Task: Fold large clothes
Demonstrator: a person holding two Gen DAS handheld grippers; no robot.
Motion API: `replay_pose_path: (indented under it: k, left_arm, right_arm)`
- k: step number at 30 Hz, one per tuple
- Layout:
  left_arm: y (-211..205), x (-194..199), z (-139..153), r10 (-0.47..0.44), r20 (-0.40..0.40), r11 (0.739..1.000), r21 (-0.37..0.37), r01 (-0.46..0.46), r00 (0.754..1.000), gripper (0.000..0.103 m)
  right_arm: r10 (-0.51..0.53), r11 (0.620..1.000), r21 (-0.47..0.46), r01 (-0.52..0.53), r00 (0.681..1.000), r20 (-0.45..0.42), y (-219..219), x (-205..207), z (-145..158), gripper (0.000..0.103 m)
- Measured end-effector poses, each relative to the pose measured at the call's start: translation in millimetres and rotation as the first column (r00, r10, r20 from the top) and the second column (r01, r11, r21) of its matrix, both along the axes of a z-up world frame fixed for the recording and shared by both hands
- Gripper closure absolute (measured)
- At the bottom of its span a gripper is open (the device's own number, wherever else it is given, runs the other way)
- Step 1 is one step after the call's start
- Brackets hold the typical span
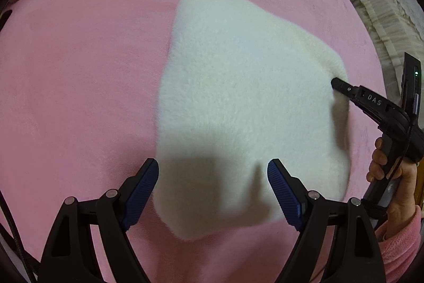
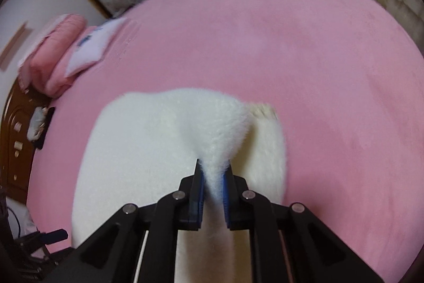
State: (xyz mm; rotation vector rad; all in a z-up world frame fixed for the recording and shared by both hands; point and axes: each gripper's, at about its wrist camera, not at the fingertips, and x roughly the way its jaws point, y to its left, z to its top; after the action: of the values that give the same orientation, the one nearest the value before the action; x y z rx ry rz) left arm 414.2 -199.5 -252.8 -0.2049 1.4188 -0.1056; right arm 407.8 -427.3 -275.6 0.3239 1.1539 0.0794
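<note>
White fleece garment point(image 1: 238, 108), partly folded, lying on a pink bed point(image 1: 79, 70), towards its right side in the left wrist view. Right claw point(image 2: 213, 177) clamped on a pinched ridge of the fleece, which rises in a peak between the blue pads point(image 2: 200, 188); a hand point(image 1: 389, 169) in a pink sleeve point(image 1: 400, 238) grips this tool at the garment's right edge. Left claw point(image 1: 212, 171) with jaws wide apart above the garment's near edge, nothing between them. Pink pillows point(image 2: 58, 55) at the bed's far corner.
</note>
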Motion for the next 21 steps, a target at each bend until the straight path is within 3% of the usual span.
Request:
replay_pose_path:
  k: [2, 4, 6, 8, 9, 10, 11, 13, 17, 19, 21]
  left_arm:
    - [-5, -2, -3, -0.019, -0.007, 1.0, 0.011, 0.019, 1.0, 0.02]
    - [-8, -4, -5, -0.033, -0.014, 0.999, 0.006, 0.033, 0.999, 0.02]
    - [-9, -3, -10, -0.033, -0.022, 0.999, -0.007, 0.033, 0.999, 0.02]
    - [-3, -4, -14, -0.027, -0.029, 1.0, -0.014, 0.027, 0.999, 0.02]
    - [-5, -1, -16, -0.023, -0.032, 1.0, -0.016, 0.023, 0.999, 0.02]
    - [-4, -2, -17, -0.016, -0.035, 1.0, -0.019, 0.016, 0.999, 0.02]
    - [-5, -2, -18, -0.011, -0.037, 1.0, -0.022, 0.01, 0.999, 0.02]
    - [-1, -7, -18, -0.006, -0.032, 1.0, -0.03, 0.005, 0.999, 0.02]
    - [-4, -10, -18, -0.007, -0.018, 1.0, -0.015, 0.006, 1.0, 0.02]
    - [-7, -11, -20, -0.005, -0.021, 1.0, 0.0, 0.005, 1.0, 0.02]
    - [-17, -9, -19, 0.001, -0.024, 1.0, 0.002, -0.001, 1.0, 0.02]
  right_arm:
    - [-0.017, 0.997, -0.077, 0.018, 1.0, 0.012, 0, -14, 1, 0.079]
    - [-0.05, 0.989, -0.139, 0.052, 0.999, 0.021, -3, -24, 5, 0.048]
    - [-0.055, 0.988, -0.142, 0.055, 0.998, 0.003, -8, -27, 1, 0.039]
    - [-0.045, 0.997, -0.06, 0.043, 0.999, -0.029, -13, -23, -7, 0.039]
    - [-0.043, 0.999, 0.009, 0.043, 0.998, -0.043, -17, -20, -12, 0.048]
    - [-0.034, 0.997, 0.073, 0.037, 0.999, -0.043, -21, -18, -15, 0.076]
    - [-0.041, 0.993, 0.105, 0.045, 0.998, -0.042, -22, -16, -14, 0.08]
    - [-0.02, 0.995, 0.102, 0.021, 1.0, -0.017, -15, -11, -8, 0.085]
    - [0.091, 0.965, 0.236, -0.117, 0.989, 0.117, 0, -6, 12, 0.086]
    - [0.071, 0.979, 0.185, -0.088, 0.993, 0.097, 2, -2, 12, 0.087]
    - [-0.002, 0.994, 0.11, 0.001, 1.0, 0.014, -7, -2, -2, 0.087]
